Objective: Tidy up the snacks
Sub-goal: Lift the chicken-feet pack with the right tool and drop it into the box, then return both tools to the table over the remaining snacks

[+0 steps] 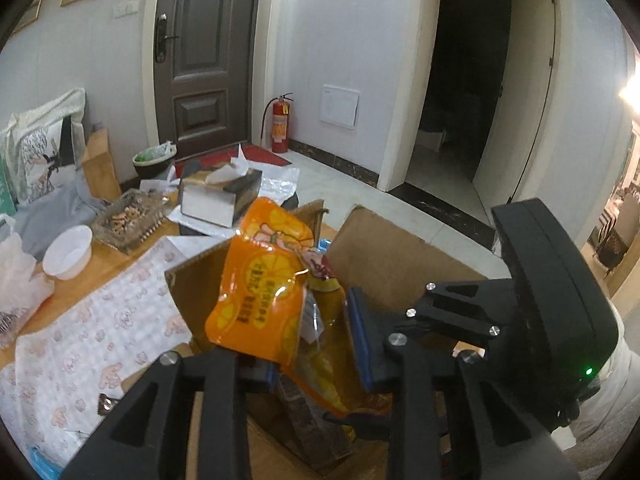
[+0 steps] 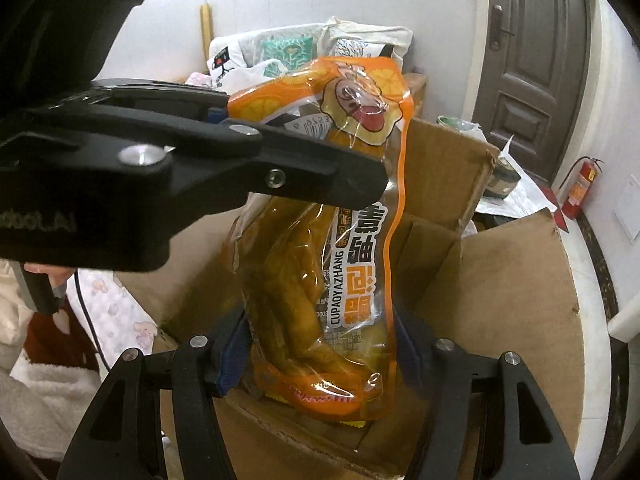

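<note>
White-walled entry room, dark brown door (image 1: 200,52) at the back, red fire extinguisher (image 1: 281,122) parked beside it. Nearer in, a wooden table with a pale patterned cloth (image 1: 100,320), plus a white bowl (image 1: 68,252), a glass dish (image 1: 128,220) and a tissue box (image 1: 216,196).

Right up front, an open cardboard box (image 2: 520,300), flaps up. Hanging over its opening, roughly upright: an orange snack bag (image 2: 320,240), clear window showing yellowish pieces, "CUPAOYAZHANG" printed down the side.

Left gripper (image 1: 314,356) reaching in from the side, jaws close together and pinched on the bag's upper corner by the look of it. Right gripper (image 2: 320,348) lower down, pads pressed against both sides of the bag's bottom half, so clamped on it too. Bag off the box floor, carried by both claws.
</note>
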Demonstrator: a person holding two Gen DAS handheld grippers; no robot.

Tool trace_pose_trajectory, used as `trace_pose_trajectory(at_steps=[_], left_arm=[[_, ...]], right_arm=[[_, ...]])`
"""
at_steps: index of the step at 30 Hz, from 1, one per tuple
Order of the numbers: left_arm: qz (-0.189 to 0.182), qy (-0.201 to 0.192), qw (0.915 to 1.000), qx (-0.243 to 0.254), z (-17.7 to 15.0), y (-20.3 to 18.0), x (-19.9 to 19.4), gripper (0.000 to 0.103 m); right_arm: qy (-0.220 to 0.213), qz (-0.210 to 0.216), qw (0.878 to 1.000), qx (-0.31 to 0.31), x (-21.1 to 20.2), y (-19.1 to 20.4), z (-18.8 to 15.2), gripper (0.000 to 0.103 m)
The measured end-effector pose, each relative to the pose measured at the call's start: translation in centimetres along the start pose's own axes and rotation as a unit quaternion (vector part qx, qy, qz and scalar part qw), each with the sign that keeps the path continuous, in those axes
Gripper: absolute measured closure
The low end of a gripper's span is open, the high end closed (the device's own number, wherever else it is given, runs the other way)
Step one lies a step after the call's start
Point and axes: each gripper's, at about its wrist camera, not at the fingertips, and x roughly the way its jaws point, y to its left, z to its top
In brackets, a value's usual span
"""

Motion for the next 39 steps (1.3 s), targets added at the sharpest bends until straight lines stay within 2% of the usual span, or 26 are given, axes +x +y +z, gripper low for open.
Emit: trace_pose_trajectory(at_steps=[3, 6, 8, 10, 21, 27, 29, 35, 37, 39], left_arm=[[0.012, -0.001, 0.9999, -0.001, -0.1, 0.5, -0.3, 0.058], [0.022, -0.006, 0.9997, -0.004, -0.1, 0.9, -0.6, 0.053], [0.028, -0.008, 0.9995, -0.009, -0.1, 1.3, -0.8, 0.051], [0.042, -0.011, 0.999, -0.014, -0.1, 1.5, -1.3, 0.042], [0.047, -0.013, 0.9986, -0.019, -0.4, 2.5, -2.3, 0.041], [0.057, -0.016, 0.9979, -0.027, -1.0, 2.8, -3.8, 0.034], [0.063, -0.02, 0.9974, -0.028, -1.4, 3.0, -4.7, 0.03], [0.085, -0.038, 0.995, -0.037, -3.0, 4.4, -9.0, 0.028], [0.097, -0.044, 0.9935, -0.04, -3.7, 5.1, -10.8, 0.026], [0.113, -0.052, 0.9913, -0.044, -4.6, 6.0, -12.8, 0.024]], right_arm=[[0.003, -0.009, 1.0, -0.001, -0.2, 0.3, -0.4, 0.043], [0.001, -0.013, 1.0, 0.005, -0.6, 0.2, -0.6, 0.035], [0.0, -0.018, 1.0, 0.005, -0.7, 0.2, -0.6, 0.035], [0.0, -0.02, 1.0, 0.005, -0.4, -0.2, -0.3, 0.035], [-0.007, -0.011, 1.0, 0.004, -0.3, -0.4, 0.6, 0.035], [-0.012, -0.003, 1.0, 0.01, -0.6, 0.2, 0.9, 0.033], [-0.016, -0.001, 1.0, 0.009, -1.1, 1.0, 1.0, 0.031], [-0.046, 0.008, 0.999, 0.007, -2.4, 3.4, 2.4, 0.016], [-0.057, 0.015, 0.998, 0.003, -2.8, 4.7, 3.1, 0.006], [-0.067, 0.015, 0.998, 0.0, -3.1, 6.4, 4.0, 0.001]])
